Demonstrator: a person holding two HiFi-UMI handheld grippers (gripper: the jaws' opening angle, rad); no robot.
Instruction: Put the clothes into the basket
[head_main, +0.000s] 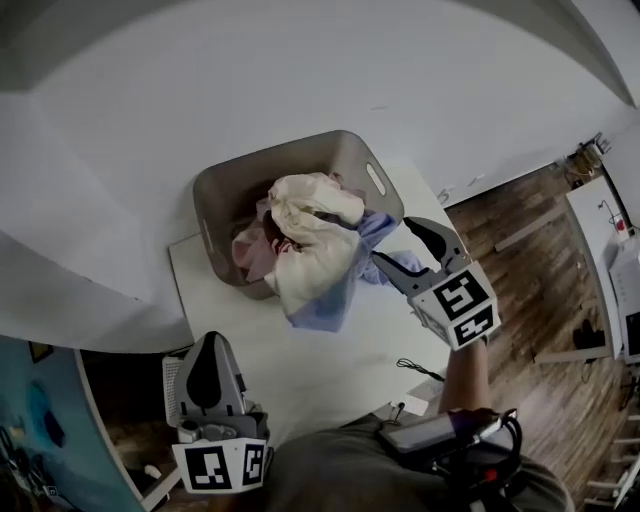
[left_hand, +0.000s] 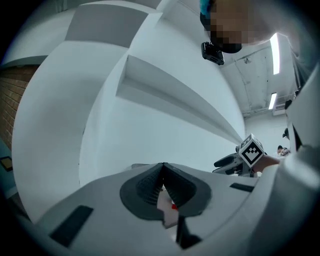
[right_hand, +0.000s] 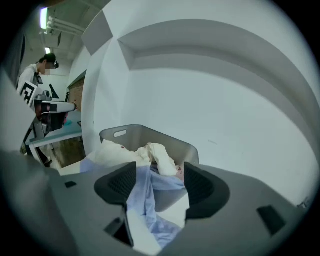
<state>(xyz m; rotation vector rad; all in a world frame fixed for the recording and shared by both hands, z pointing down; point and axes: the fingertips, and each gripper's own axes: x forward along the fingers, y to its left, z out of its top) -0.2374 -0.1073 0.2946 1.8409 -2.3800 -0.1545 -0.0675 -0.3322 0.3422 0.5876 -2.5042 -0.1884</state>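
White desk (head_main: 330, 370) at a white wall carries the grey basket (head_main: 345, 140), heaped with clothes (head_main: 310, 210); a blue garment (head_main: 322, 305) spills over its rim onto the desk. Judged soft, light and floppy, best pinched at a bunched fold. The right hand-held gripper (head_main: 398, 240) is released, with blue cloth loose between its jaws, and the left hand-held gripper (left_hand: 162, 170) is clenched, empty. Basket floor and garment count are hidden.

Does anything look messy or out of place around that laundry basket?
Yes. The cream garment and the light blue garment spill over the rim of the grey basket nearest the person and hang down onto the white table, rather than lying fully inside. The heap also rises above the rim.
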